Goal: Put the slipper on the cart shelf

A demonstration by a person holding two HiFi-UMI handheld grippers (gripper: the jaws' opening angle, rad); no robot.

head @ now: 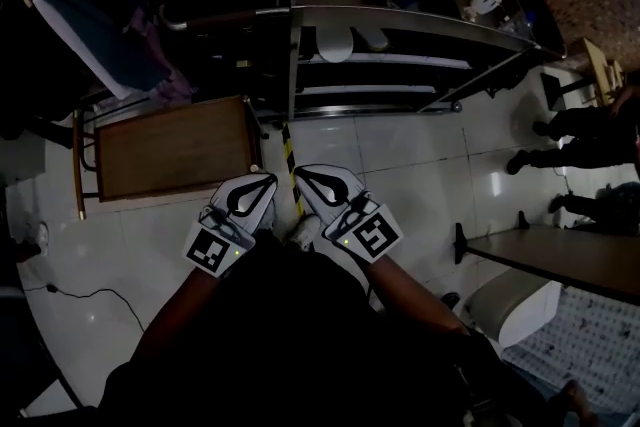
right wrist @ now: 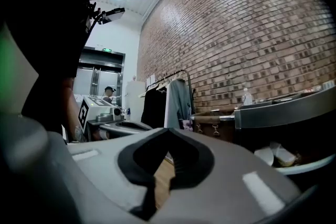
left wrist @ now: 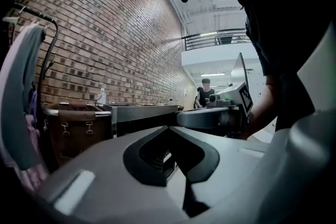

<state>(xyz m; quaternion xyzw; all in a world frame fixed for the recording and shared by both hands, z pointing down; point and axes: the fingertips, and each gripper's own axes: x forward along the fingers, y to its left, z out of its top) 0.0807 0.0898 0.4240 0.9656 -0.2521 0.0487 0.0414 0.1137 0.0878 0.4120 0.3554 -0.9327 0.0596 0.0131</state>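
- Head view: the left gripper (head: 268, 179) and the right gripper (head: 302, 175) were side by side above the tiled floor (head: 400, 165). A white slipper (head: 335, 43) lay on a lower shelf of the cart (head: 420, 15) ahead.
- Left gripper view: its jaws met at the tips, with nothing between them.
- Right gripper view: its jaws were together and empty, and the slipper lay on the cart shelf at the right.

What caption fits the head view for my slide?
Left gripper and right gripper, both shut and empty, side by side above the tiled floor, facing the metal cart.
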